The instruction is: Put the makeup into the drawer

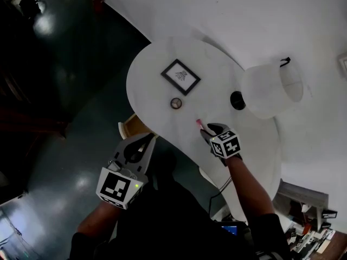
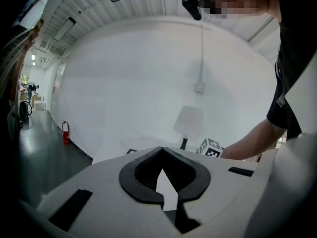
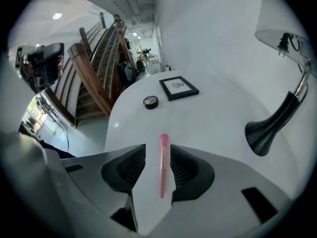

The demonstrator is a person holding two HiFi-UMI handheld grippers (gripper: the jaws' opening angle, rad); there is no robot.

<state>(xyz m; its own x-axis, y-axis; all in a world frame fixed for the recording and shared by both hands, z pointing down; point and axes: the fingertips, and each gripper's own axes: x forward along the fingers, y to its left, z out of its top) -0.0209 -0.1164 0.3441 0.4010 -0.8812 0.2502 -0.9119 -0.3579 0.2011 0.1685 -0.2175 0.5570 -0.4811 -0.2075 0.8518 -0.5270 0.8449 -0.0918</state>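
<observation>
While the R gripper point(image 3: 157, 151) has its jaws apart, the pink makeup brush point(image 3: 162, 165) lies btwn them on the white table point(image 3: 213, 118), bristles pointing ahead. L gripper point(image 2: 162, 151) jaws are closed tip to tip, empty

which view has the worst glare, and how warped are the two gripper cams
Head view: the worst glare, with shiny patches on the dark floor at top left and lower left, while the white table is evenly lit. Left gripper view: strong fisheye bowing, dim foreground. Right gripper view: black corners and curved edges, yet the pink brush mid-frame is sharp.
</observation>
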